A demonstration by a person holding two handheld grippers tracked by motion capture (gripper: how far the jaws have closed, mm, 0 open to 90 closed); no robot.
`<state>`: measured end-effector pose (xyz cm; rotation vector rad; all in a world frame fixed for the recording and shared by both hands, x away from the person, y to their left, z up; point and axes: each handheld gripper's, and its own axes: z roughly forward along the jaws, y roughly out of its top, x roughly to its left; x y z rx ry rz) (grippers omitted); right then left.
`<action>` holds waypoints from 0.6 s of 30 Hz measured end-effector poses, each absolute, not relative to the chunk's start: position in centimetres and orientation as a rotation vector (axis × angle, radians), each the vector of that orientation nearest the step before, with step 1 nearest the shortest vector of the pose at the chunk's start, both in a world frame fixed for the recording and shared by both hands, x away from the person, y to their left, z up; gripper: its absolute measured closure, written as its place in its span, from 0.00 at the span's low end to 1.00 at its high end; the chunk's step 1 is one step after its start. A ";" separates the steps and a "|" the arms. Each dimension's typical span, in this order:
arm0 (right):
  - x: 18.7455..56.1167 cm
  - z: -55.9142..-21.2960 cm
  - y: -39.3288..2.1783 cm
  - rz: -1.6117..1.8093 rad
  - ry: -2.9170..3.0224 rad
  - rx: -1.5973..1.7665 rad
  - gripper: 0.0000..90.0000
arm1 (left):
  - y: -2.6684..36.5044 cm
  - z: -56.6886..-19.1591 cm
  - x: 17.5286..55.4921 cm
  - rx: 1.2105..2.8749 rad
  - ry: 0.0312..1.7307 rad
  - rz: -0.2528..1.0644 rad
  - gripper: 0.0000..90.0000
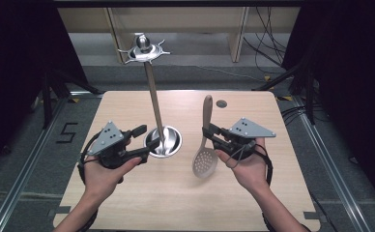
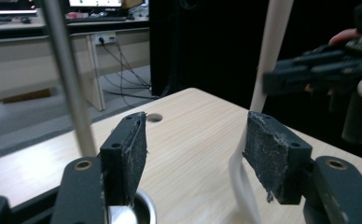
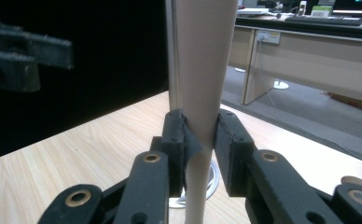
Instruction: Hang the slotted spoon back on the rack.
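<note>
A metal utensil stand rises near the table's middle: a round base (image 1: pixel 164 141), a thin pole (image 1: pixel 154 101) and a ring of hooks (image 1: pixel 144 48) on top. My right gripper (image 1: pixel 207 135) is shut on the pale wooden handle (image 3: pixel 205 56) of a slotted skimmer (image 1: pixel 205 162). The handle points up and away and the perforated head hangs low toward me. In the right gripper view both pads (image 3: pixel 177 140) press the handle. My left gripper (image 1: pixel 143 141) stands open just left of the base, with nothing between its jaws (image 2: pixel 195 154). The pole (image 2: pixel 69 79) passes to its left.
The wooden table (image 1: pixel 253 193) has a small round hole (image 1: pixel 221 103) near its far edge. Dark curtains flank both sides. Shelving legs and loose cables lie on the floor behind the table.
</note>
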<state>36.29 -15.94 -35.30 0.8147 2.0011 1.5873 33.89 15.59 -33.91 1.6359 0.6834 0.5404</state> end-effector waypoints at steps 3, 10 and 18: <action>36.2 -35.4 -15.6 1.595 2.021 0.844 0.83 | 14.2 -33.0 34.3 1.641 0.647 0.518 0.43; 36.2 -35.5 -15.3 1.597 2.019 0.820 0.83 | 10.5 -31.5 35.3 1.658 0.586 0.475 0.49; 36.0 -35.7 -14.9 1.602 2.037 0.838 0.83 | 7.5 -31.5 36.8 1.672 0.564 0.420 0.58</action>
